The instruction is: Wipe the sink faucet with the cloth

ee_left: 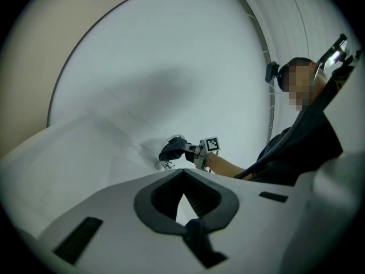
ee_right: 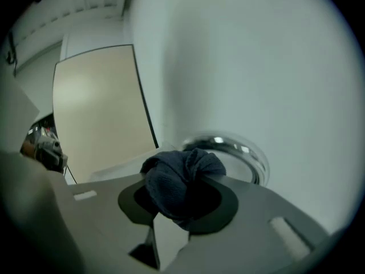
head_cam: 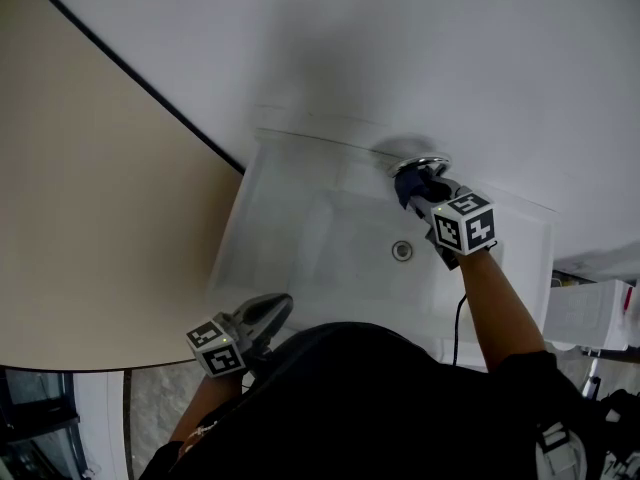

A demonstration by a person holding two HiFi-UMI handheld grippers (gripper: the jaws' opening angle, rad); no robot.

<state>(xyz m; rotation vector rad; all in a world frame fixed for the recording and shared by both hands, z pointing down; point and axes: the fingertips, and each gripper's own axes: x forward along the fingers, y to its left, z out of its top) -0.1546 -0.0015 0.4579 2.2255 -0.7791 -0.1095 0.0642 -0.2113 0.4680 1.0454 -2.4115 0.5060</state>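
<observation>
A chrome faucet (head_cam: 425,162) stands at the back rim of the white sink (head_cam: 290,218), against the wall. My right gripper (head_cam: 412,186) is shut on a bunched dark blue cloth (ee_right: 179,178), and the cloth (head_cam: 408,182) sits right at the faucet's top. The faucet's shiny round top (ee_right: 231,148) shows just past the cloth in the right gripper view. My left gripper (head_cam: 280,308) is shut and empty, held low at the sink's near edge. From the left gripper view, the cloth (ee_left: 172,149) covers the faucet (ee_left: 165,164).
The sink's drain (head_cam: 402,251) lies in the basin below the right gripper. A beige wall panel (head_cam: 80,198) with a dark edge runs along the left. A white box (head_cam: 590,313) sits at the right of the sink.
</observation>
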